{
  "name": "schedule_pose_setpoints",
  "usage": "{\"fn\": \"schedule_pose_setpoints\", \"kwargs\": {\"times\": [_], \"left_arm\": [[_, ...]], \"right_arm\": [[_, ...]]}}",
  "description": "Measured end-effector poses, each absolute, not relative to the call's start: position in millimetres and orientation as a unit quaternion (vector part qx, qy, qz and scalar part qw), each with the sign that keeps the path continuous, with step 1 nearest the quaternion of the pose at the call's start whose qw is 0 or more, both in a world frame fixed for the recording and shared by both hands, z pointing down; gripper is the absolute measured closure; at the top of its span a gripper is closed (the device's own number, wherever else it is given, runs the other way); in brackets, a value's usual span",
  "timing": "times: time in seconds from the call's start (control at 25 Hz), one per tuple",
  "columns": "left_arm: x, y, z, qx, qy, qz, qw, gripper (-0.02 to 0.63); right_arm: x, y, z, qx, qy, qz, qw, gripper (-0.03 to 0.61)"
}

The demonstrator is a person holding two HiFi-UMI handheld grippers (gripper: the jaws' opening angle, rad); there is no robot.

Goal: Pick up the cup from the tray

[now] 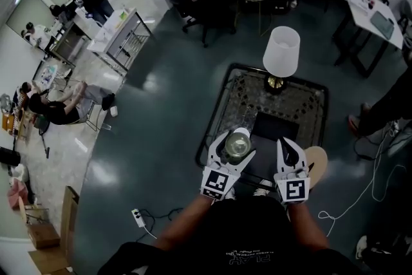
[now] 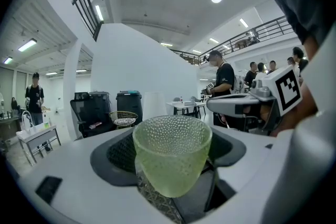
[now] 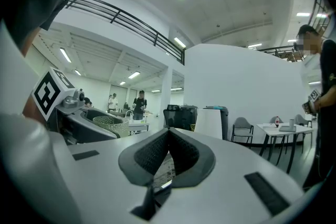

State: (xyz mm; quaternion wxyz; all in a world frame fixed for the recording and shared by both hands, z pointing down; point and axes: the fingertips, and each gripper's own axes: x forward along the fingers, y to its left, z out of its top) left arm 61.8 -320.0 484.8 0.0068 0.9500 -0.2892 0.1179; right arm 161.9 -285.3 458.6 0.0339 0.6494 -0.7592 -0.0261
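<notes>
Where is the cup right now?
The cup is clamped between the left gripper's jaws, low centre in the head view, over the table's near edge and left of the closed right gripper.

L gripper [image 1: 235,145]: jaws apart, pads clamped on a cup [image 2: 172,157], held upright. R gripper [image 1: 289,150] just to its right, level w/ it, jaws together. Both forearms [image 1: 183,228] bare, reaching fwd, roughly parallel.
</notes>
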Motion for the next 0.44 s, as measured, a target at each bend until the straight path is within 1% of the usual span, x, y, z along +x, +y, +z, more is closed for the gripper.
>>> {"fn": "schedule_pose_setpoints", "kwargs": {"times": [0.24, 0.44], "left_arm": [[60.1, -319.9, 485.4, 0.949, -0.292, 0.121, 0.009, 0.219], [51.6, -316.3, 483.3, 0.948, -0.297, 0.115, 0.027, 0.219]], "right_arm": [[161.4, -288.0, 455.2, 0.649, -0.76, -0.03, 0.034, 0.569], [154.9, -284.0, 450.0, 0.648, -0.76, -0.033, 0.03, 0.569]]}}
